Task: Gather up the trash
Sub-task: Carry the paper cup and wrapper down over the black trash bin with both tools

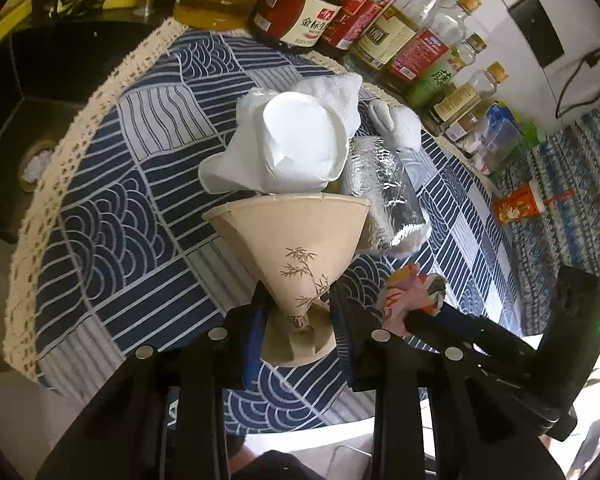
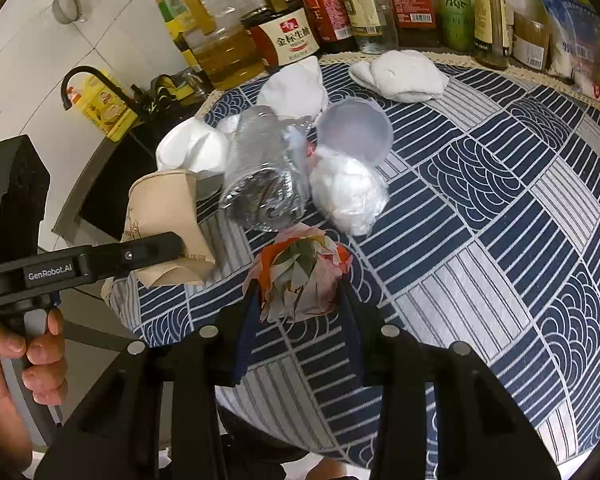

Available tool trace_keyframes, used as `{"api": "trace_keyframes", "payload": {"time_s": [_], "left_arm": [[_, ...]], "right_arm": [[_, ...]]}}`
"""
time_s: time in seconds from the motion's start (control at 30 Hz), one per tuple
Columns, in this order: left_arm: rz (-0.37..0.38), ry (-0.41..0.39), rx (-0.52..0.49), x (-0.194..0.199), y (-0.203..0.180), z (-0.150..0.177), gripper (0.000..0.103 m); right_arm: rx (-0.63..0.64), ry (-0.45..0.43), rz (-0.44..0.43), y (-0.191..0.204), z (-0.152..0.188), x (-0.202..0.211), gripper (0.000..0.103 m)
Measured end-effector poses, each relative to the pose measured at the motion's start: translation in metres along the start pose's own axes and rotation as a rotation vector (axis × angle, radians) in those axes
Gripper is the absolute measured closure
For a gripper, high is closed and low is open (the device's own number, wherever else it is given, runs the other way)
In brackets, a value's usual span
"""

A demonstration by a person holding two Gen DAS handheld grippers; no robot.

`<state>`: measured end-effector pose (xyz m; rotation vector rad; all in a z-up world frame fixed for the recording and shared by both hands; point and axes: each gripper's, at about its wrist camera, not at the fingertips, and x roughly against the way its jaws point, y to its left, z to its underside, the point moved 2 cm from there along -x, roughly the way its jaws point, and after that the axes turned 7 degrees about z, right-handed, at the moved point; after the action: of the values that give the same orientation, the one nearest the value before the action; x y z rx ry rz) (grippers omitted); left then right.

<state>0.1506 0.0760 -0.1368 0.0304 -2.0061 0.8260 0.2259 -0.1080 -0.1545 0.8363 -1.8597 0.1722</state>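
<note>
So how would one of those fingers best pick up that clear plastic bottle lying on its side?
Grip the clear plastic bottle across its round body, coming from above. It lies on the tablecloth with tissues packed beside it, so its ends are crowded while its top is free.

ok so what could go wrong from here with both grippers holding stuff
The left gripper pinches the crushed paper cup only at its base, so the wide top could swing or slip out on lifting. The right gripper grips a loose paper wad that may compress and drop. The clear bottle lies against the cup, so moving the cup could set it rolling.
</note>
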Motion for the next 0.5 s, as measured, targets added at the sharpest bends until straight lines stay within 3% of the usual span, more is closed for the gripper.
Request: {"api": "trace_keyframes", "payload": {"time_s": [0.5], "left_arm": [[0.021, -0.025, -0.005, 0.033, 0.005, 0.043, 0.074]], "right_arm": [[0.044, -0.008, -0.019, 0.026, 0.037, 0.025, 0.064]]}}
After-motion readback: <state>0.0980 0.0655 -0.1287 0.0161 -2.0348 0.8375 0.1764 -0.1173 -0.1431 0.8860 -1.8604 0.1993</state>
